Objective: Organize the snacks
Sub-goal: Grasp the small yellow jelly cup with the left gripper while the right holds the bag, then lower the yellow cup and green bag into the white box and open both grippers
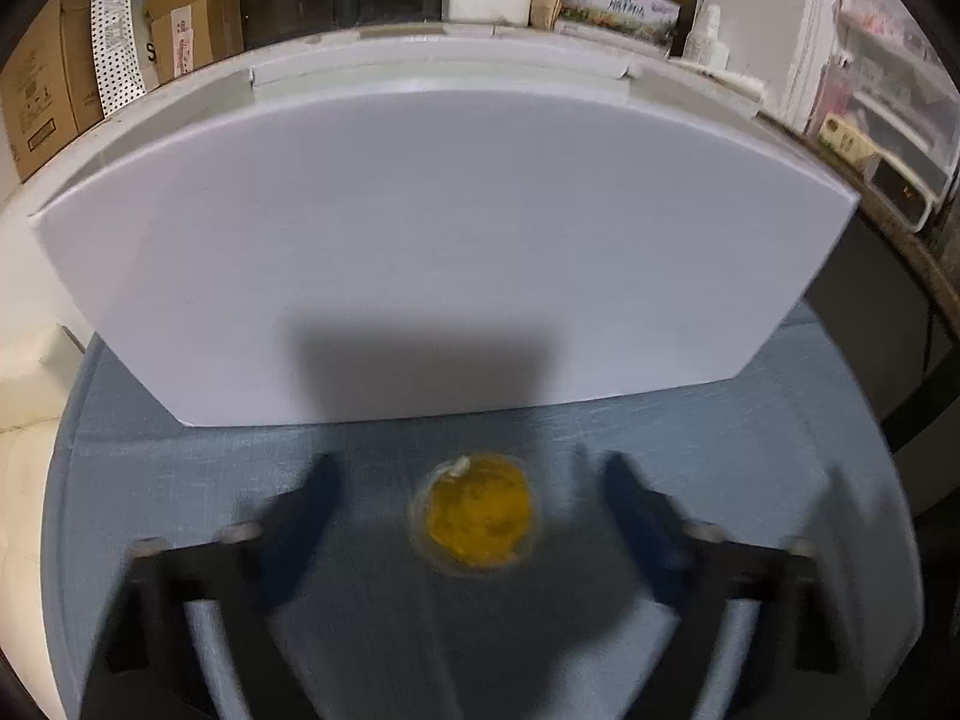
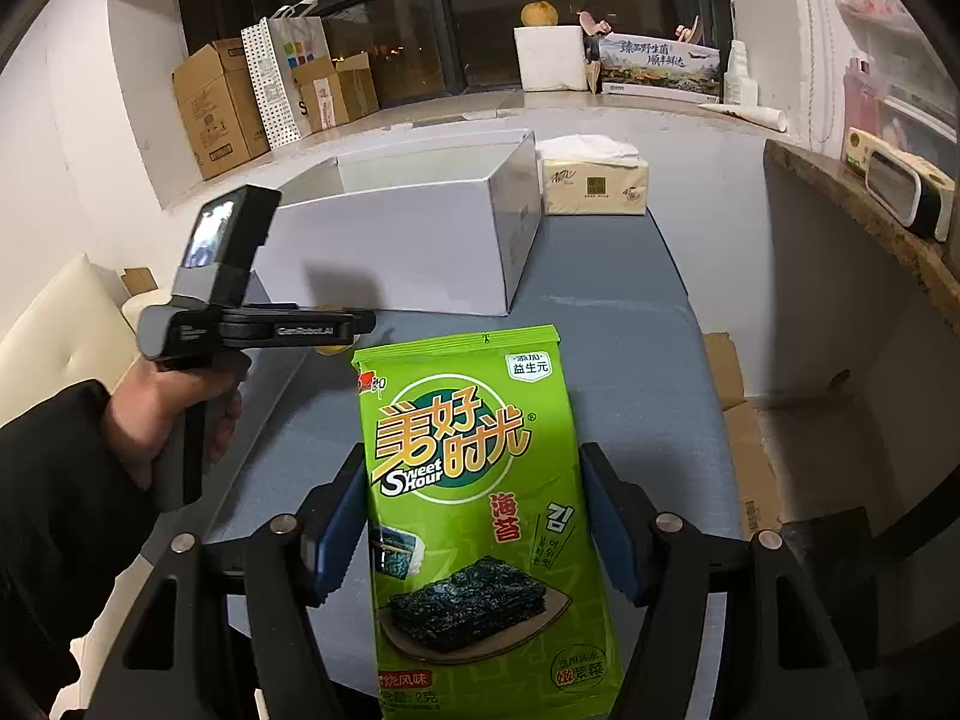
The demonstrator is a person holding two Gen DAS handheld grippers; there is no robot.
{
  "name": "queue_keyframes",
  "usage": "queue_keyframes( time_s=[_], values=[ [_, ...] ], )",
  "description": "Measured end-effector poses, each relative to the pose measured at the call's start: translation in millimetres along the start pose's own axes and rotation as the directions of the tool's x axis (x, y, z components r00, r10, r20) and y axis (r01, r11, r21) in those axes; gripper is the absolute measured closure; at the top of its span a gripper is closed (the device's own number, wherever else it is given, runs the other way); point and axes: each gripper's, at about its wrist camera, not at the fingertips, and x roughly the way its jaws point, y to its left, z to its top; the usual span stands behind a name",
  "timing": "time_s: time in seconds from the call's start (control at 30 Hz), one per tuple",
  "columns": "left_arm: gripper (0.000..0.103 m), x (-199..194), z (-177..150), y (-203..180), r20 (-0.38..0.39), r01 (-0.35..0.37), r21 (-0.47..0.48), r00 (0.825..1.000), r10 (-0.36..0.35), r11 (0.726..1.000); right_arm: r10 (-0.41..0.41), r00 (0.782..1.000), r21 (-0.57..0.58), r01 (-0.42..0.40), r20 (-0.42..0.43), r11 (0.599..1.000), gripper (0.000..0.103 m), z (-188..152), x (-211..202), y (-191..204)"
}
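My left tongs (image 1: 471, 516) sit spread around the small round yellow jelly cup (image 1: 474, 510), so I squeeze gently; my right tongs (image 2: 474, 528) pinch the green seaweed snack bag (image 2: 474, 510).

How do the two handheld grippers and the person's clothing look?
The right gripper has a black frame, silver bolts and blue finger pads. The left gripper is a grey-black pistol-grip tool with white lettering. A black sleeve covers the left arm.
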Motion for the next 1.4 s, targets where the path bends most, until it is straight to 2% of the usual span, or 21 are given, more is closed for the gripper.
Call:
queue_keyframes(
  time_s=[0.07,0.1,0.13,0.3,0.47,0.7,0.87,1.07,1.17,1.4],
  values=[
    [0.046,2,2,3,0.014,0.007,0.004,1.000,-0.007,1.000,0.003,1.000,0.001,-0.003,0.000,1.000,0.032,0,1,0],
    [0.061,2,3,4,0.015,0.014,0.002,1.000,-0.014,1.000,0.003,1.000,-0.001,-0.003,0.001,1.000,0.032,0,1,1],
    [0.067,2,4,4,0.013,0.009,0.000,1.000,-0.009,1.000,0.002,1.000,-0.002,-0.002,0.000,1.000,0.032,0,2,1],
    [0.068,-11,-1,2,0.049,0.013,0.038,0.999,-0.014,0.999,0.003,1.000,0.003,-0.003,0.001,1.000,0.032,0,5,0],
    [0.068,-46,-17,2,0.107,0.054,0.053,0.992,-0.060,0.997,0.010,1.000,0.008,-0.010,0.006,1.000,0.032,1,5,1],
    [0.068,-132,-52,-10,0.234,0.119,0.054,0.964,-0.129,0.991,0.029,0.999,0.001,-0.029,0.027,1.000,0.032,10,8,8],
    [0.068,-171,-46,-5,0.284,0.131,0.043,0.949,-0.138,0.990,0.050,0.997,-0.033,-0.048,0.059,0.998,0.032,35,15,23],
    [0.067,-184,-4,15,0.335,0.127,0.057,0.932,-0.139,0.990,0.075,0.991,-0.082,-0.067,0.107,0.994,0.032,89,35,38],
    [0.067,-178,31,30,0.349,0.134,0.051,0.926,-0.143,0.990,0.072,0.990,-0.094,-0.060,0.121,0.994,0.032,123,46,43],
    [0.067,-140,109,51,0.334,0.110,0.038,0.935,-0.116,0.993,0.043,0.984,-0.114,-0.023,0.174,0.993,0.032,206,78,51]
  ],
)
